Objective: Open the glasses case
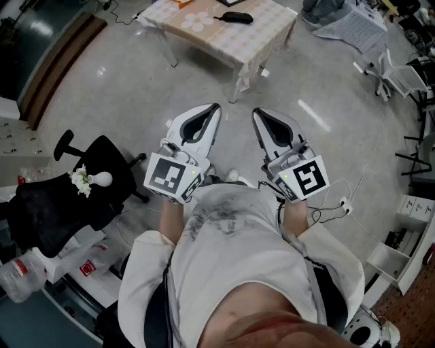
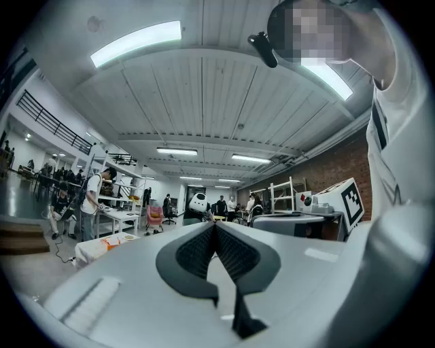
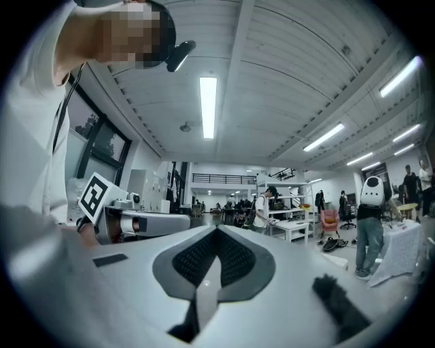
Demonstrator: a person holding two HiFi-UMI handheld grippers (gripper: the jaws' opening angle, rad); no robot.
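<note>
Our left tongs (image 1: 215, 107) and right tongs (image 1: 257, 111) are closed and empty; the case (image 1: 234, 17) lies on the counter (image 1: 268, 27), well apart.

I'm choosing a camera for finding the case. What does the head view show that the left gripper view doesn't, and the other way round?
Only the head view: the black glasses case lying on the table ahead, and the black office chair at the left. Only the left gripper view: the ceiling lights and people at distant benches. Both: the left gripper, its tongs shut on nothing, and the right gripper beside it.
</note>
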